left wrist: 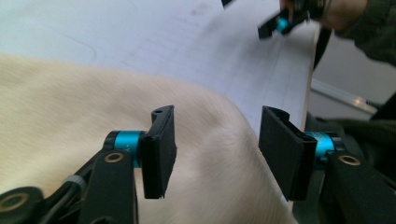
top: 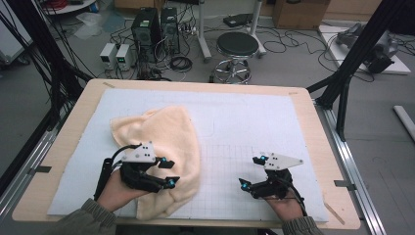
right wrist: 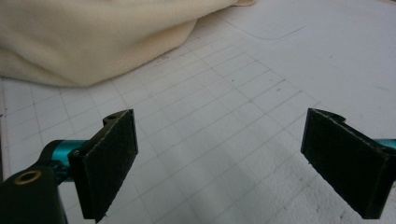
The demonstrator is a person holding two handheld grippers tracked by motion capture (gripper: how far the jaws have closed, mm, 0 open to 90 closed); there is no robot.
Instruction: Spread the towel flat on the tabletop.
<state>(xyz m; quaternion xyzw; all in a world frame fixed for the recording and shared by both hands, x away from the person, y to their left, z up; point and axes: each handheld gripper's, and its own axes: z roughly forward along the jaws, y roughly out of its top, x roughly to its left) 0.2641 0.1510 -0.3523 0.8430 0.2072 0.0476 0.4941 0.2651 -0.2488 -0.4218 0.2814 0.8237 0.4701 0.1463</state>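
A cream towel (top: pixel 161 142) lies crumpled on the left half of the white gridded mat (top: pixel 244 117). My left gripper (top: pixel 170 173) hovers over the towel's near right edge, jaws open. In the left gripper view the gripper (left wrist: pixel 215 149) has its pads apart above the towel (left wrist: pixel 70 107), with nothing pinched between them. My right gripper (top: pixel 249 172) is held over bare mat at the near right, open. The right gripper view shows that gripper (right wrist: pixel 219 163) with its jaws wide and empty over the grid, the towel (right wrist: pixel 93 37) lying farther off. The right gripper (left wrist: pixel 280 23) also appears far off in the left gripper view.
The mat covers a wooden table (top: pixel 313 122) whose front edge is close to both hands. Beyond the table stand a black stool (top: pixel 237 46), computer towers (top: pixel 151 29) and power supplies (top: pixel 116 55) on the floor. Black frame posts (top: pixel 352 58) rise at both sides.
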